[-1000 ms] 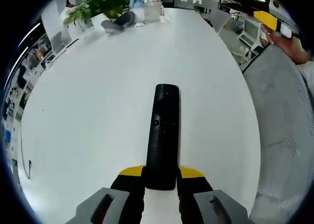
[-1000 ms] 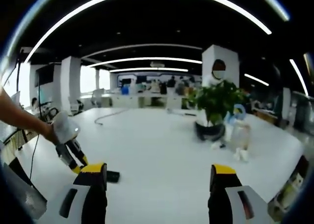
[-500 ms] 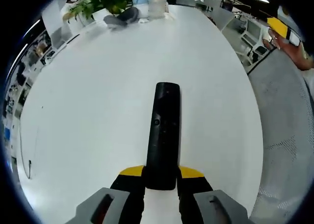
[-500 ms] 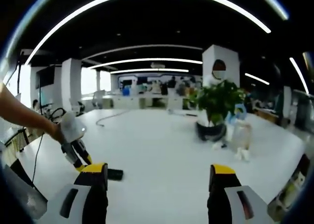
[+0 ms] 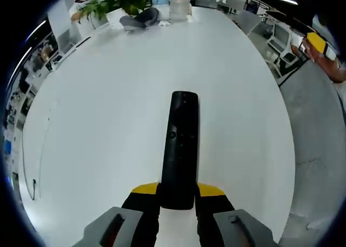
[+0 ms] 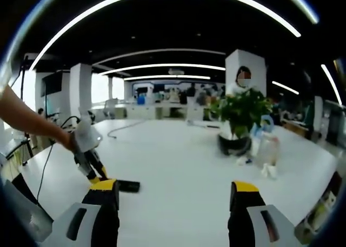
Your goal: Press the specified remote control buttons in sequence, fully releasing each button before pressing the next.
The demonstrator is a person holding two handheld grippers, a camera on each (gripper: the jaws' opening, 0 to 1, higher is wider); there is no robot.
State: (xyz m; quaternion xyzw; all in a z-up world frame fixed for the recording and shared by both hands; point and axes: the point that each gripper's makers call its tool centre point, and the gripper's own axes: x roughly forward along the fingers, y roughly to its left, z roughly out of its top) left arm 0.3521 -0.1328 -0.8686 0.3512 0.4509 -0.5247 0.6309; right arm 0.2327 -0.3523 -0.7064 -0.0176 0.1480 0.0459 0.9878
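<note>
A long black remote control points away from me over the white table, its near end clamped between the yellow-tipped jaws of my left gripper. In the right gripper view the left gripper comes in from the left on a person's arm, with the remote sticking out just above the table. My right gripper stands open, nothing between its jaws, well apart from the remote. Its yellow tip shows at the upper right of the left gripper view.
A potted plant and clear bottles stand at the table's far side, with a person behind them. A cable lies on the table. A grey mesh chair is beside the table's edge.
In the right gripper view the left gripper with the remote has shifted right, closer to my right jaws. A person has come into view behind the plant. The grip on the remote is unchanged.
</note>
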